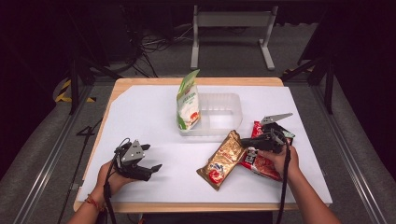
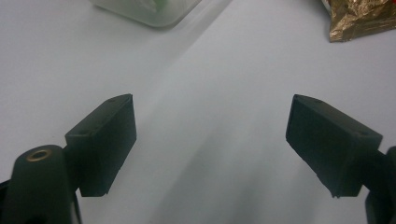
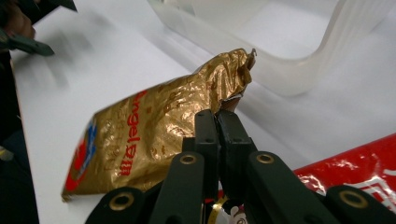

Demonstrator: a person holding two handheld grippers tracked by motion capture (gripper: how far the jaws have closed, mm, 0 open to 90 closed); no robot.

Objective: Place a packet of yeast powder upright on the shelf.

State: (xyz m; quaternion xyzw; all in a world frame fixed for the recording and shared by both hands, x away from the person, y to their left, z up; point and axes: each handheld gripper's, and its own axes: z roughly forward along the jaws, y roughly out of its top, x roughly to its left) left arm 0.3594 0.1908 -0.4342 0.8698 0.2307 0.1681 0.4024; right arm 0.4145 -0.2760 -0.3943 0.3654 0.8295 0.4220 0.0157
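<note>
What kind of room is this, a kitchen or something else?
Probably a lab or test room, not a kitchen: a white-topped table stands on grey floor, loose cables lie behind it, and a person's hands work black handheld grippers over snack packets, like the gold packet.

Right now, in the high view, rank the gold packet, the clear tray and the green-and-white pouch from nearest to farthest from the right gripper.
1. gold packet: at the right gripper, its edge pinched.
2. clear tray: just behind, mid-table.
3. green-and-white pouch: standing at the tray's left end.

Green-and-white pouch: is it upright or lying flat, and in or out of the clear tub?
Upright and in: the pouch stands on end against the left wall of the clear tub.
</note>
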